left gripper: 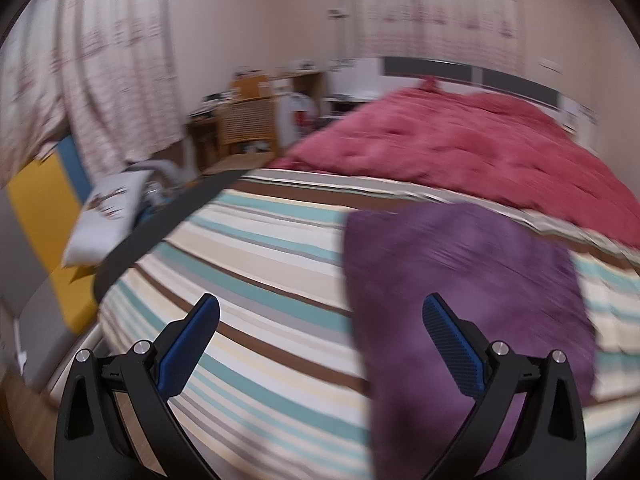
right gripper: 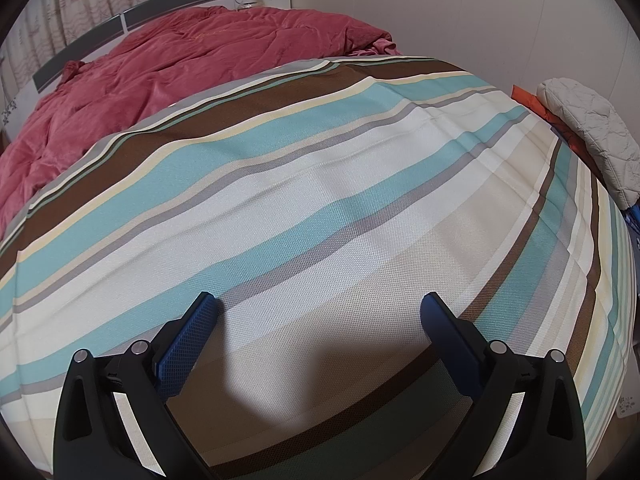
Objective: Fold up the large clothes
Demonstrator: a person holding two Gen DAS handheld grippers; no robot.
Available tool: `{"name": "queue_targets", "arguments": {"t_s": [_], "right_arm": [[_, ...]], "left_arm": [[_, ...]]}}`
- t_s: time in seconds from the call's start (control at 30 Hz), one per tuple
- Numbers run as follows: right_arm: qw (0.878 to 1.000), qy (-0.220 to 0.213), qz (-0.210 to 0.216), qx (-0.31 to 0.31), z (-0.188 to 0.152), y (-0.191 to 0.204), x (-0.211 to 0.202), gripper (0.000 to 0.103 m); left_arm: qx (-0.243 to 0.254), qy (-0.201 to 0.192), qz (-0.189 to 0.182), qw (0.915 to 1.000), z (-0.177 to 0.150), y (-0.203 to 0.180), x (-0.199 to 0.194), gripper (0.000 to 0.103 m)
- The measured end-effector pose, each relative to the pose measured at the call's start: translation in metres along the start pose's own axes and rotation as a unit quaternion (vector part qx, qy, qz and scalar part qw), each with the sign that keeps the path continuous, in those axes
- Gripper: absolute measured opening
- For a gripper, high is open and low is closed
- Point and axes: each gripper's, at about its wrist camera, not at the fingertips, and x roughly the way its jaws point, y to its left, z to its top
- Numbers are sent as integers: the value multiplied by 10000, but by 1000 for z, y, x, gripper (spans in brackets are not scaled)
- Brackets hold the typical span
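Purple garment (left gripper: 460,300) lies folded on my striped bedsheet (right gripper: 320,200); left gripper (left gripper: 320,320) and right gripper (right gripper: 320,316) gape wide, empty. Careless grabbing could snag sheet.

Striped bed (right gripper: 320,200), purple garment (left gripper: 460,280), red quilt (right gripper: 160,52)

The left gripper (left gripper: 320,318) is hovering with its jaws spread wide, holding nothing; its blue-padded fingers (left gripper: 188,344) are angling outward from the black frame. The right gripper (right gripper: 318,316) is hovering the same way, jaws standing wide apart and gripping nothing, its blue pads (right gripper: 186,346) facing each other across the gap. The left view is showing motion blur
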Motion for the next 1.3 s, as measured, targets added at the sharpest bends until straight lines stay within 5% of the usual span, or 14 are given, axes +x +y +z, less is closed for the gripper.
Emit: {"name": "queue_targets", "arguments": {"t_s": [0.27, 0.5, 1.3], "right_arm": [[10000, 0, 0, 0, 0, 0, 0, 100], [10000, 0, 0, 0, 0, 0, 0, 100], [10000, 1, 1, -2, 0, 0, 0, 100]], "left_arm": [[455, 258, -885, 9947, -32, -72, -41, 101], [631, 318, -1163, 9907, -45, -107, -58, 101], [450, 749, -1004, 9911, -58, -117, -54, 101]]}}
